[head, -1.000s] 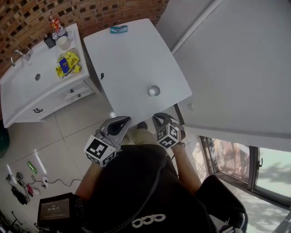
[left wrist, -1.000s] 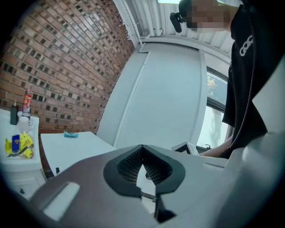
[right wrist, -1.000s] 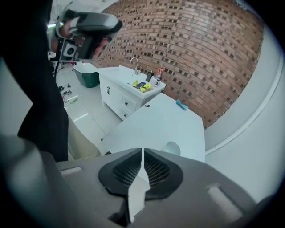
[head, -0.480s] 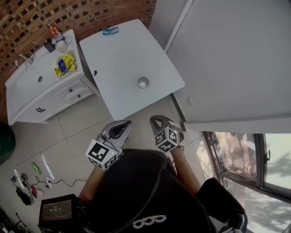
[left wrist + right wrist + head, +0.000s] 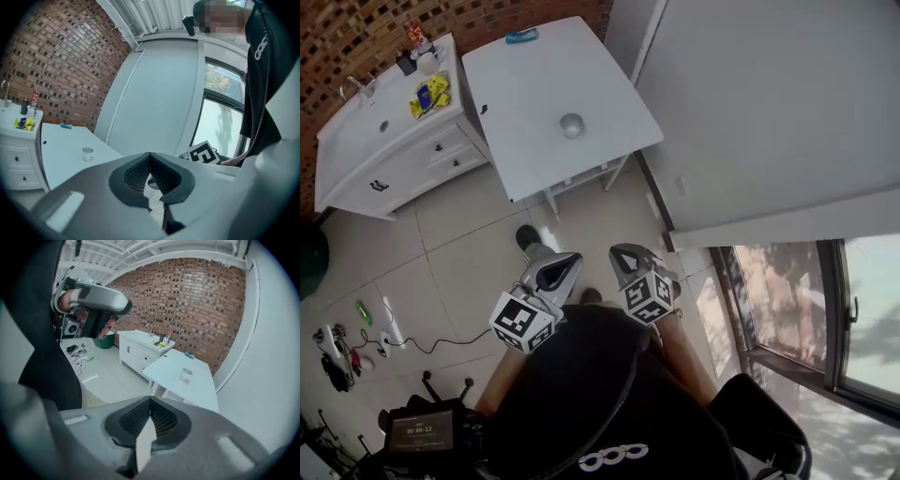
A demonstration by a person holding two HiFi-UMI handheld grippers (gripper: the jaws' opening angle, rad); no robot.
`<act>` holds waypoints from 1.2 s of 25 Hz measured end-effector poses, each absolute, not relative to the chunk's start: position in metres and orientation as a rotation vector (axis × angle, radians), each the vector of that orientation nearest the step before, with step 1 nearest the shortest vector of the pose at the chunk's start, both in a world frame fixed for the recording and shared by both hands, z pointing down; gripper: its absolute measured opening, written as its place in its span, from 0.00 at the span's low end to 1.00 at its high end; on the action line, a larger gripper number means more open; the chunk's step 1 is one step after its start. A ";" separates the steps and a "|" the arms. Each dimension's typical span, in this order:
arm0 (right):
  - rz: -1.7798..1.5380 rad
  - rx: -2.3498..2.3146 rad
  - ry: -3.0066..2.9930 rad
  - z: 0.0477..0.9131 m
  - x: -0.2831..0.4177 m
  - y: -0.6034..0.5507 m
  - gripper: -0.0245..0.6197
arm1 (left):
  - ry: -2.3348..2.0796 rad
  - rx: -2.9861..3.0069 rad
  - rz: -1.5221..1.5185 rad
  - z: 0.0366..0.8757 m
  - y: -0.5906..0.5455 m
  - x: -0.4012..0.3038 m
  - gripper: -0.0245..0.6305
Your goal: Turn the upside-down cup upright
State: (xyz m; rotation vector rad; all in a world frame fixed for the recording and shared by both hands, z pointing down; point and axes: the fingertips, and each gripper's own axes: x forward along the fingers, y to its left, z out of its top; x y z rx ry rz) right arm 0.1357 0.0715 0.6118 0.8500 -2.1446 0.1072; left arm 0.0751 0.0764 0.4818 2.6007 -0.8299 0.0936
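A small clear cup (image 5: 572, 125) stands upright, mouth up, on the white table (image 5: 534, 75). It also shows as the cup (image 5: 87, 153) in the left gripper view and the cup (image 5: 186, 375) in the right gripper view. Both grippers hang close to the person's chest, over the tiled floor and well short of the table. My left gripper (image 5: 561, 262) (image 5: 150, 154) is shut with nothing in it. My right gripper (image 5: 628, 255) (image 5: 150, 399) has its jaws closing; the tips meet, and nothing is between them.
A white sink cabinet (image 5: 384, 141) with yellow packets (image 5: 429, 94) stands left of the table. A blue object (image 5: 521, 36) lies at the table's far edge. Cables and small tools (image 5: 347, 347) lie on the floor at left. A white wall (image 5: 769, 112) and a window (image 5: 825, 319) bound the right.
The person and both grippers have backed away from the table. The table and cup have shrunk toward the top of the head view, and bare floor tiles now lie between.
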 end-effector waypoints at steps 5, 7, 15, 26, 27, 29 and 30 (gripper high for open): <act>0.091 0.895 -2.192 0.592 0.153 0.117 0.03 | -0.823 2.612 0.113 0.482 0.129 0.098 0.06; 0.100 0.928 -2.212 0.583 0.160 0.133 0.03 | -0.819 2.617 0.120 0.481 0.146 0.105 0.06; 0.091 1.036 -2.289 0.555 0.177 0.170 0.03 | -0.790 2.640 0.150 0.479 0.185 0.122 0.06; 0.099 1.082 -2.391 0.526 0.175 0.173 0.03 | -0.799 2.667 0.149 0.472 0.193 0.125 0.06; 0.102 1.084 -2.406 0.522 0.173 0.171 0.03 | -0.805 2.666 0.147 0.472 0.193 0.123 0.06; 0.107 1.083 -2.430 0.517 0.168 0.167 0.03 | -0.815 2.661 0.145 0.472 0.193 0.119 0.06; 0.104 1.081 -2.437 0.515 0.165 0.166 0.03 | -0.821 2.658 0.146 0.472 0.194 0.117 0.06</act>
